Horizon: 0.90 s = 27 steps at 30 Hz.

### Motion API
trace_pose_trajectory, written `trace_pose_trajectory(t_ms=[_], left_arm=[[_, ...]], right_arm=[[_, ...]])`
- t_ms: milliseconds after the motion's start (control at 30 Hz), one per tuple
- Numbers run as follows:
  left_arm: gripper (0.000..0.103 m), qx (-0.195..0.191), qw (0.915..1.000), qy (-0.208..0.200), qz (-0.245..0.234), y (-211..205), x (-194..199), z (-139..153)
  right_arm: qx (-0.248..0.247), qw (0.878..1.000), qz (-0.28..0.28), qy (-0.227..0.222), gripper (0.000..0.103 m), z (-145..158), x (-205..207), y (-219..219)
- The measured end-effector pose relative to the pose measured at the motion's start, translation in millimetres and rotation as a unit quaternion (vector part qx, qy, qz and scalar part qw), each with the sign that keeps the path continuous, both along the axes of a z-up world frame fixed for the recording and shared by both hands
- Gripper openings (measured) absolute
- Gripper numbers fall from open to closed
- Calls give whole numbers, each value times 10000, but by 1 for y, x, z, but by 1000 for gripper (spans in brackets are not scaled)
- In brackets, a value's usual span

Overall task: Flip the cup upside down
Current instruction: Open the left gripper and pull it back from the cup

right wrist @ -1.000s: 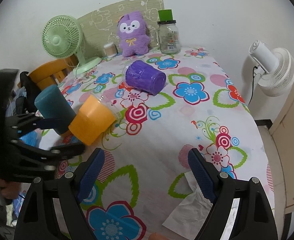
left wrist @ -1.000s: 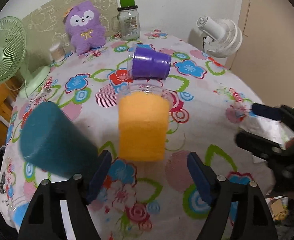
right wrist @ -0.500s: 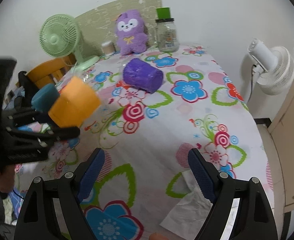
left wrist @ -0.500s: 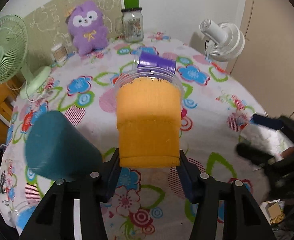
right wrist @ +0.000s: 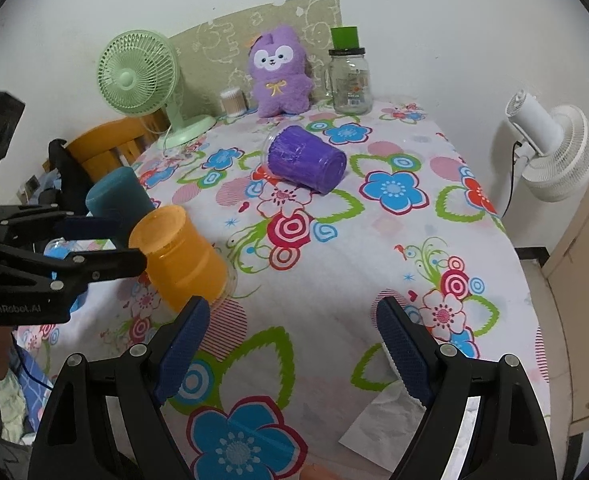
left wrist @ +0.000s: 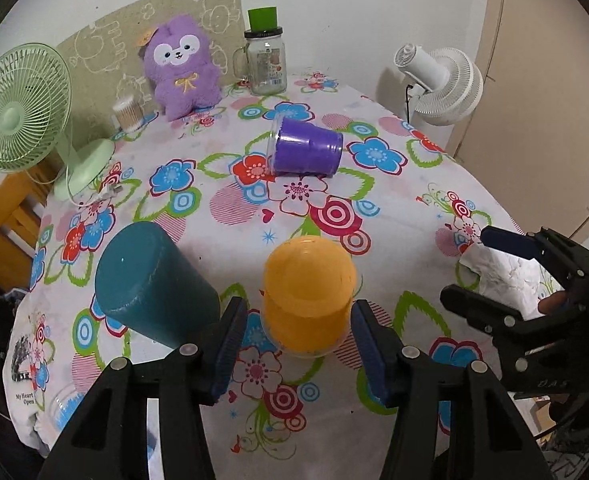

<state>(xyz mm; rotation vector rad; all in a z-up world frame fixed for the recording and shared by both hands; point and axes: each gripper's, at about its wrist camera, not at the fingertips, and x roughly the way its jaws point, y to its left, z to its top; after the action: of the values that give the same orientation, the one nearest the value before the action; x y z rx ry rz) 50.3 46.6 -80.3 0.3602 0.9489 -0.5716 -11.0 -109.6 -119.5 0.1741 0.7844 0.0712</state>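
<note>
Setting: floral tablecloth (left wrist: 394, 208) over a table against a white wall.
Orange cup (left wrist: 308, 292): stands bottom-up near the table's front edge, between the left tongs' blue pads without visible contact.
Left gripper (left wrist: 299, 338): fingers spread either side of the cup.
Right gripper (right wrist: 290, 344): fingers wide apart over bare cloth, holding nothing.
Teal cup (left wrist: 150, 280): inverted, just left of the orange one.
Purple cup (left wrist: 304, 152): on its side, mid-table.
Backdrop: purple plush toy (left wrist: 182, 72), glass jar (left wrist: 265, 62), green fan (left wrist: 18, 108).
</note>
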Motion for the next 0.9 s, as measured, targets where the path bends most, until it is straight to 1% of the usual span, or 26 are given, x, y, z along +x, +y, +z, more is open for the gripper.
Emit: trace_pose_trajectory(t_ms=[33,100,167,233,300,367,400,433,467,533,633,733,900], left_arm=[[56,-43,10000,-25,0,1,-2,2],[60,-182,9998,-94,6,3,-6,8],[70,-329,9992,-208,27,6,-10,14],[72,-402,9987,-319,68,8,-14,20],[76,-515,9975,-458,141,11,-19,27],[89,-604,9960,-622,238,16,-23,34],[92,-664,9946,-738,315,19,-26,38],[96,-734,9930,-845,390,23,-28,42],[98,-793,9915,-928,450,26,-31,46],[102,-912,9874,-1143,598,34,-36,54],[103,-1018,9801,-1467,862,47,-46,65],[103,-1112,9743,-1622,1100,61,-52,71],[103,-1380,9655,-1702,1409,79,-62,76]], right_arm=[[7,10000,-23,-7,87,1,-1,-1],[-22,10000,-46,-26,87,4,-1,-1],[-91,9999,-20,-53,87,8,0,1],[-155,9998,20,-102,87,14,0,6],[-242,9996,11,-148,87,20,1,10],[-355,9991,2,-223,87,29,1,16],[-409,9988,-19,-258,87,33,1,18],[-490,9983,-47,-316,89,39,1,22],[-550,9978,-73,-367,97,44,1,24],[-681,9960,-136,-570,100,57,-2,30],[-794,9938,-108,-764,101,74,-5,40],[-938,9915,-87,-894,101,85,-9,50],[-1071,9885,-116,-1064,102,97,-15,63]])
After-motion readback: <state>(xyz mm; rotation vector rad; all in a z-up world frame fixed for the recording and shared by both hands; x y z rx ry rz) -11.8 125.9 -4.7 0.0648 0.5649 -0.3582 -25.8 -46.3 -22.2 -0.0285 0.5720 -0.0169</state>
